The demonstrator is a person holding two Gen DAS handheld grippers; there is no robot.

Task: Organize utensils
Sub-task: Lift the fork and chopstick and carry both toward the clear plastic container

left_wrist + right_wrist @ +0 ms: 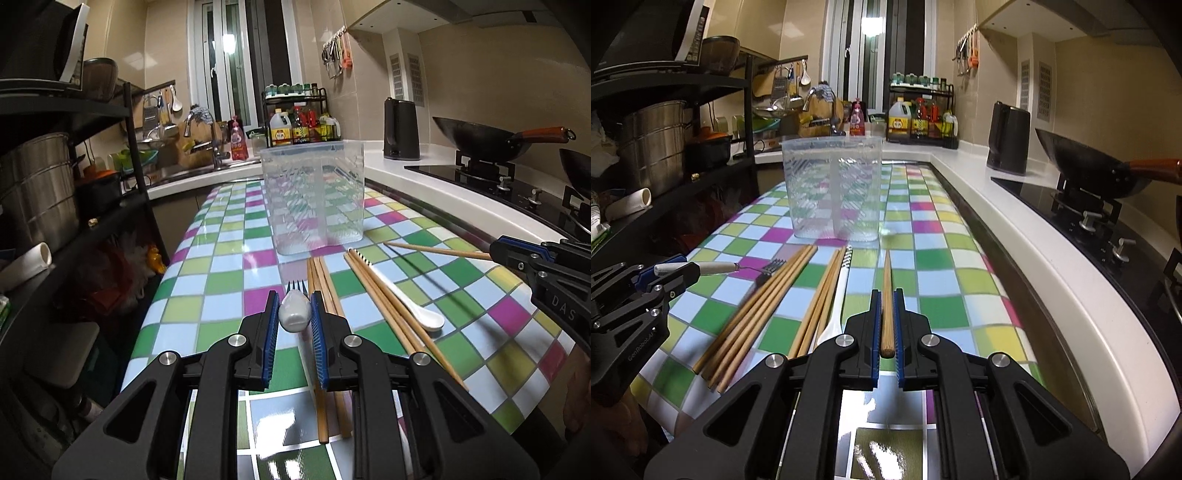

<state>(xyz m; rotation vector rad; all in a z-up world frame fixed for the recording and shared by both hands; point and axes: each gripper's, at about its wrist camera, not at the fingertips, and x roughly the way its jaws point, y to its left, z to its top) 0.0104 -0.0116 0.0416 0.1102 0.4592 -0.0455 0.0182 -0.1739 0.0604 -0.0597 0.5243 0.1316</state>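
Note:
My left gripper is shut on a fork by its white handle, tines pointing ahead; it also shows in the right wrist view with the fork held above the table. My right gripper is shut on a single wooden chopstick; in the left wrist view the chopstick juts left. A clear plastic divided container stands upright ahead, also in the right wrist view. Wooden chopsticks and a white spoon lie on the checkered table.
A white counter runs along the right with a black kettle, a stove and a wok. A black shelf with a steel pot stands left. A sink and bottle rack are at the back.

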